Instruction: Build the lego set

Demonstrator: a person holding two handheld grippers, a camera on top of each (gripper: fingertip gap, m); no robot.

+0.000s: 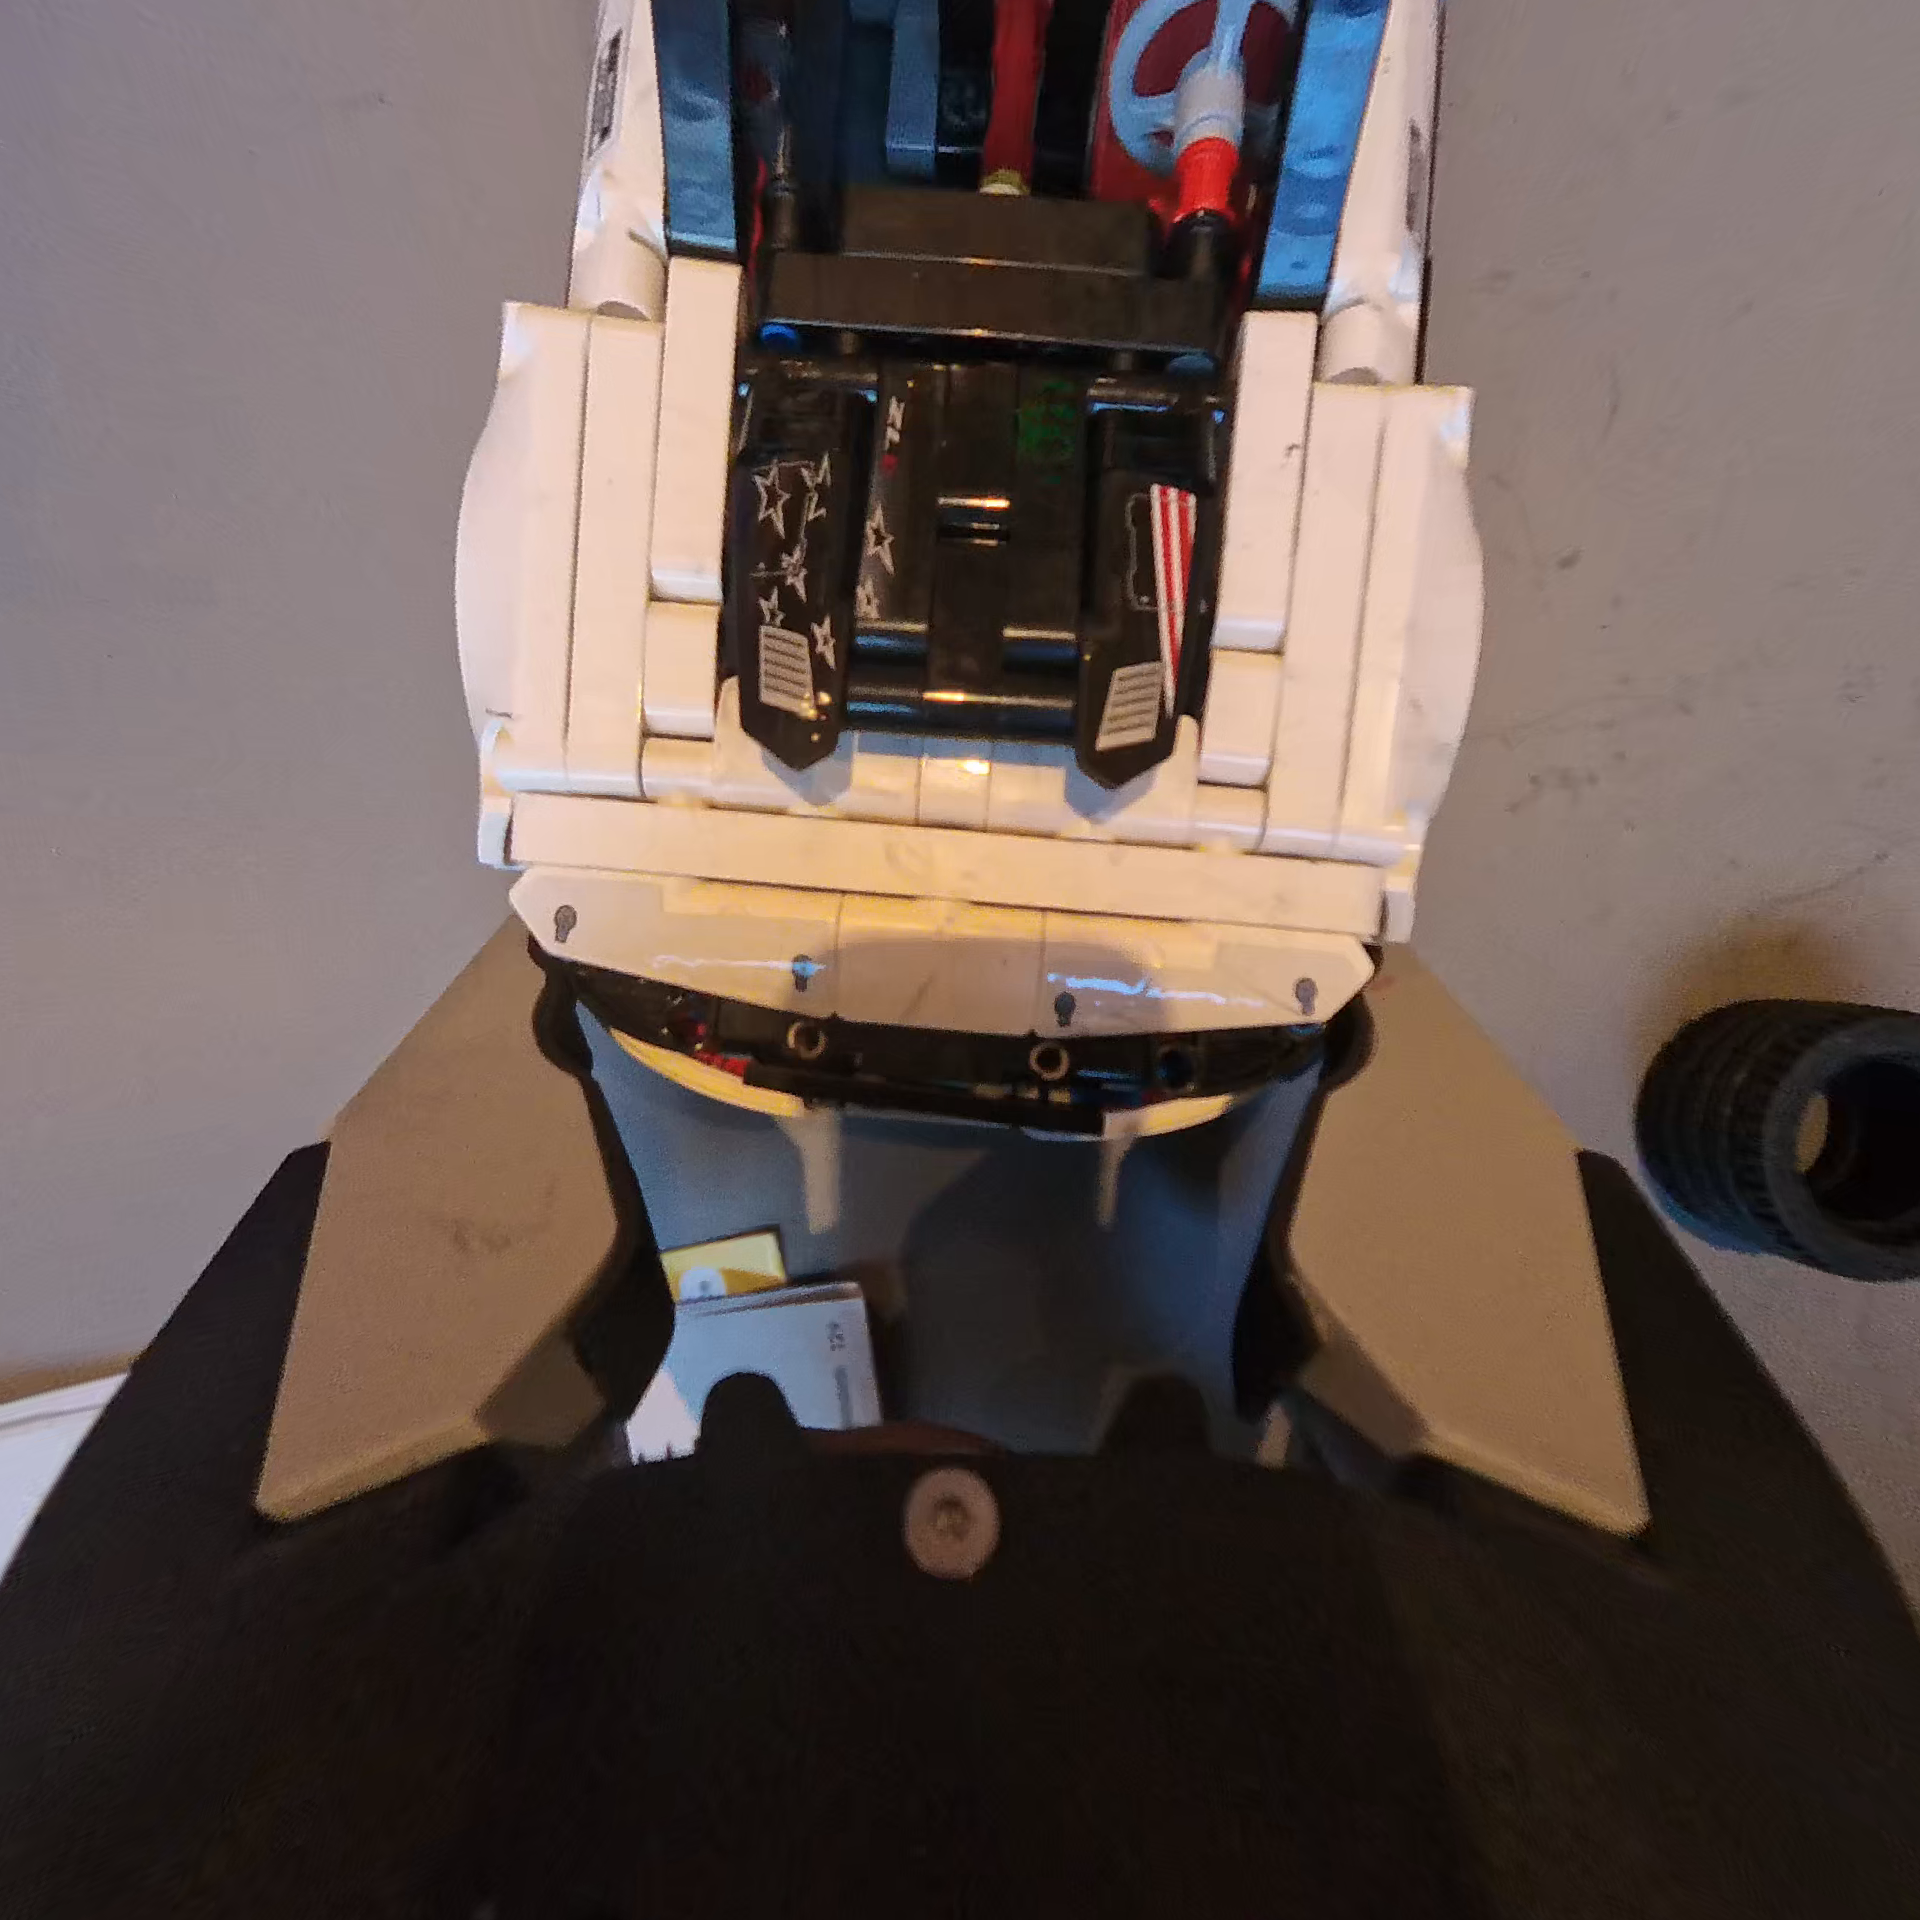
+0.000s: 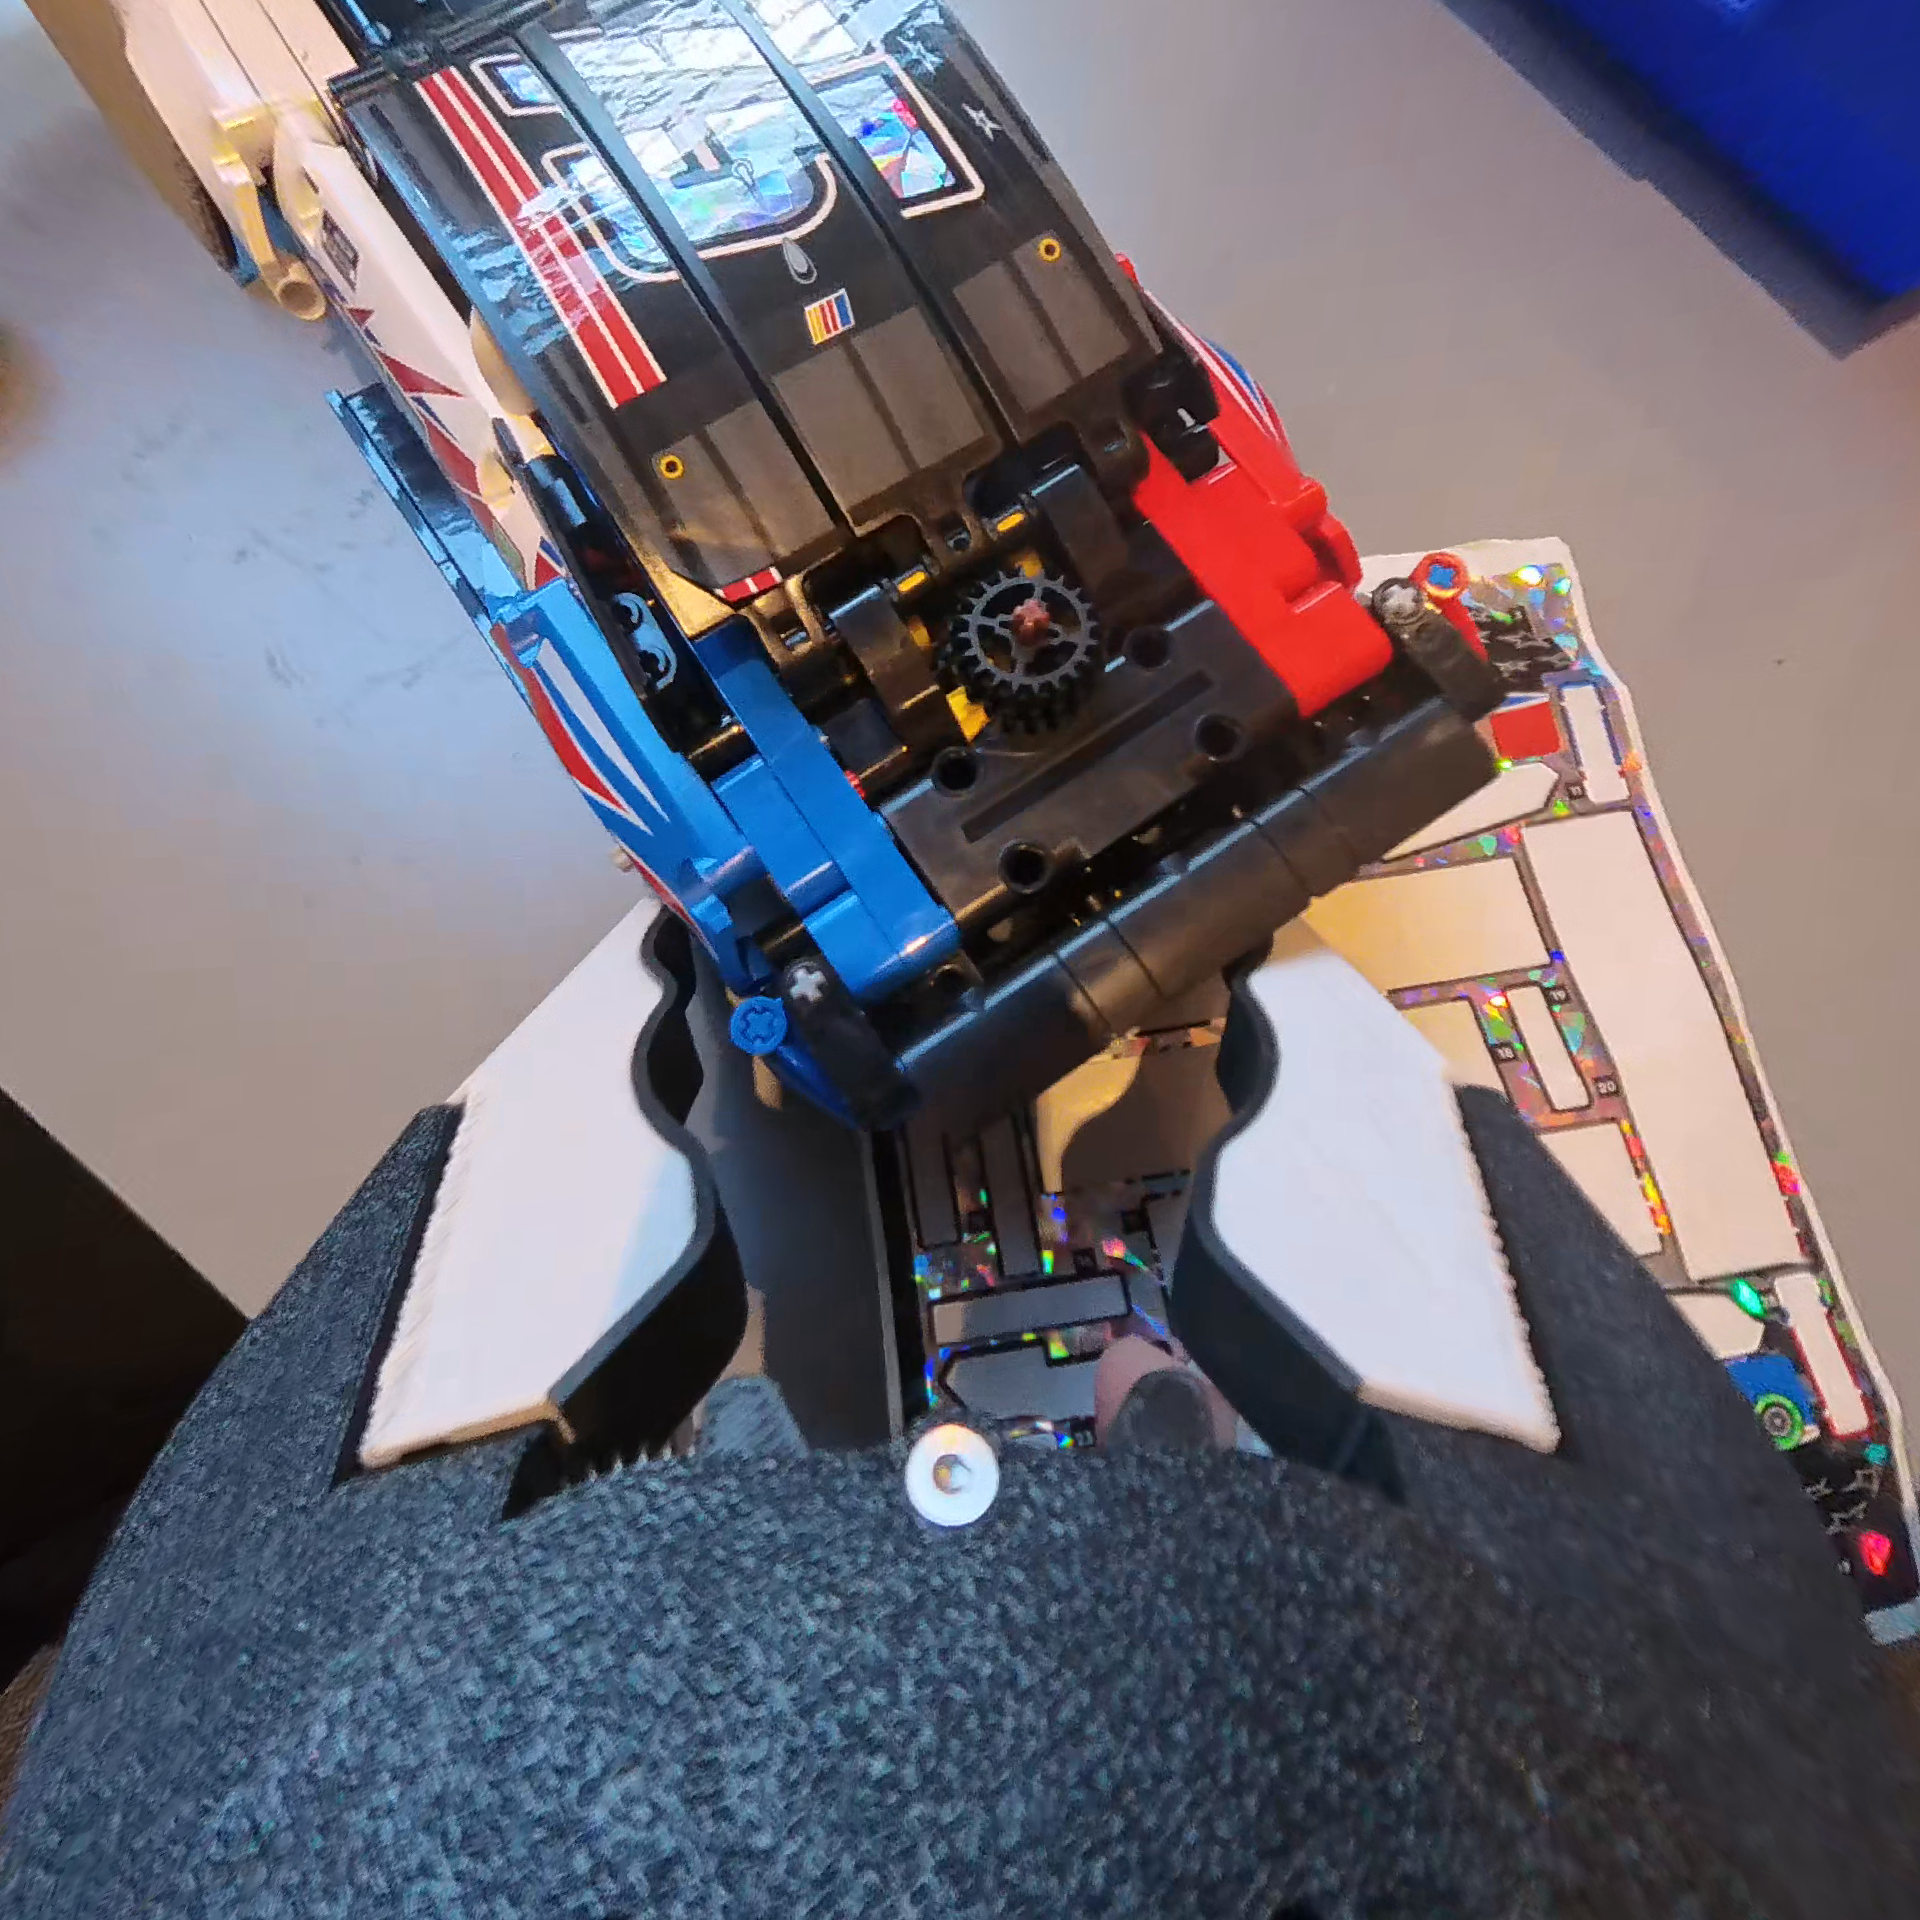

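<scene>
A lego race car is held between my two grippers, one at each end. The left wrist view shows its white front end (image 1: 956, 665) with a black bonnet bearing star and stripe stickers. My left gripper (image 1: 951, 1070) is shut on the black underside of the front bumper. The right wrist view shows the rear end (image 2: 1039, 727): a black roof, a black gear, a blue panel on the left and a red panel on the right. My right gripper (image 2: 961, 1029) is shut on the black rear beam.
A black rubber tyre (image 1: 1787, 1143) lies on the grey table (image 1: 208, 623) to the right of the car's front. A booklet (image 1: 779, 1340) shows below the left fingers. A holographic sticker sheet (image 2: 1579, 935) lies under the rear end. A blue box (image 2: 1766, 125) stands far right.
</scene>
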